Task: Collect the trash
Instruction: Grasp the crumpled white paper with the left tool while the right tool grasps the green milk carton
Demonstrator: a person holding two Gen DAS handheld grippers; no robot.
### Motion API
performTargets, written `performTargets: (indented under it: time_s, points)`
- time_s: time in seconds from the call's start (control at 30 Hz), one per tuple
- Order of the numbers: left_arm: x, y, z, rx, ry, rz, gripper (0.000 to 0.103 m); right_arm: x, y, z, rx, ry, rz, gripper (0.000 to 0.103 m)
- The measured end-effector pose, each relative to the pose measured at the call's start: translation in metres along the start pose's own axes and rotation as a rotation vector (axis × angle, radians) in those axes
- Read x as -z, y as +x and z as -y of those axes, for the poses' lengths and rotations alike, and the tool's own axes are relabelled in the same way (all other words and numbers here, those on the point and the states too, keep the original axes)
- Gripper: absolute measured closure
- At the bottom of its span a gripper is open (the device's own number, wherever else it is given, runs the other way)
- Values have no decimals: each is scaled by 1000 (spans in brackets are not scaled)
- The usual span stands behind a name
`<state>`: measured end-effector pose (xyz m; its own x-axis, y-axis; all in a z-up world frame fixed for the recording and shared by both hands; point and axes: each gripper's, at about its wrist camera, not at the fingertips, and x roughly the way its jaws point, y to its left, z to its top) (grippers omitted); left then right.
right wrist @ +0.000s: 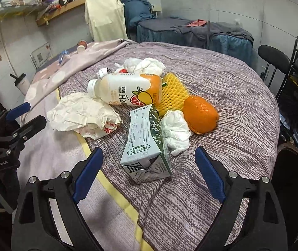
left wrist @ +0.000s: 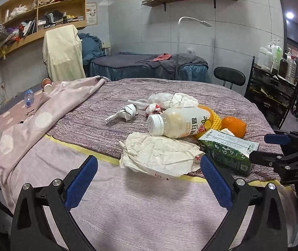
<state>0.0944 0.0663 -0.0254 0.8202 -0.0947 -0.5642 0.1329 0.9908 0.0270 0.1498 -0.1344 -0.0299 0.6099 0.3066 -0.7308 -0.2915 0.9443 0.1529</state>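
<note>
I read "3.8" and "250ml" on the one green milk carton [right wrist: 147, 144], lying near the bed's [right wrist: 222, 96] front edge between my right tool's [right wrist: 149, 174] wide, empty pads. One orange-capped juice bottle [right wrist: 126, 92], one orange [right wrist: 201, 117] and a crumpled paper bag [left wrist: 159, 152] lie around it. My left tool [left wrist: 149, 179] gapes empty too. Tiled walls, wooden shelves [left wrist: 42, 14].

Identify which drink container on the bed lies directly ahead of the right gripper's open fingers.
The green-and-white milk carton. It lies just beyond the right gripper, in line with the gap between its fingers; the white juice bottle lies on its side farther back, capped.
</note>
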Motion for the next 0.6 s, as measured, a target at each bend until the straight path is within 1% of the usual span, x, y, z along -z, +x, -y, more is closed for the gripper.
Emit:
performTargets:
  time_s: [0.1, 0.17, 0.23, 0.27, 0.3, 0.33, 0.37, 0.4, 0.43, 0.47, 0.5, 0.53, 0.57, 0.6]
  points:
    - [-1, 11, -8, 31, -28, -39, 7, -9, 20, -2, 25, -34, -61, 22]
    - [-2, 25, -14, 46, -50, -84, 7, -13, 33, -3, 39, -53, -101, 23]
    - [-2, 38, -19, 18, -69, -126, 10, -16, 46, -3, 47, -55, -134, 27]
    - [-3, 42, -20, 25, -80, -140, 10, -16, 51, -3, 50, -56, -148, 30]
    - [-3, 48, -23, 44, -99, -160, 10, -17, 57, -3, 48, -57, -163, 37]
    - [-3, 53, -25, 61, -119, -177, 10, -18, 63, -2, 38, -56, -175, 42]
    - [-3, 58, -27, 84, -140, -193, 16, -19, 67, -2, 29, -53, -183, 48]
    - [-3, 63, -27, 102, -155, -208, 20, -19, 70, -2, 25, -50, -186, 49]
    - [-3, 66, -27, 118, -165, -219, 30, -20, 71, -2, 21, -49, -186, 49]
    - [-3, 68, -26, 135, -178, -226, 39, -19, 71, -3, 19, -50, -182, 49]
    - [-3, 68, -25, 145, -188, -231, 42, -19, 70, -3, 15, -49, -175, 49]
    - [-3, 68, -23, 152, -194, -230, 52, -19, 69, -2, 10, -45, -167, 49]
    - [-4, 67, -22, 158, -196, -227, 63, -19, 68, -1, 3, -40, -160, 49]
    - [-4, 65, -21, 162, -196, -222, 70, -18, 66, 0, -8, -34, -151, 50]
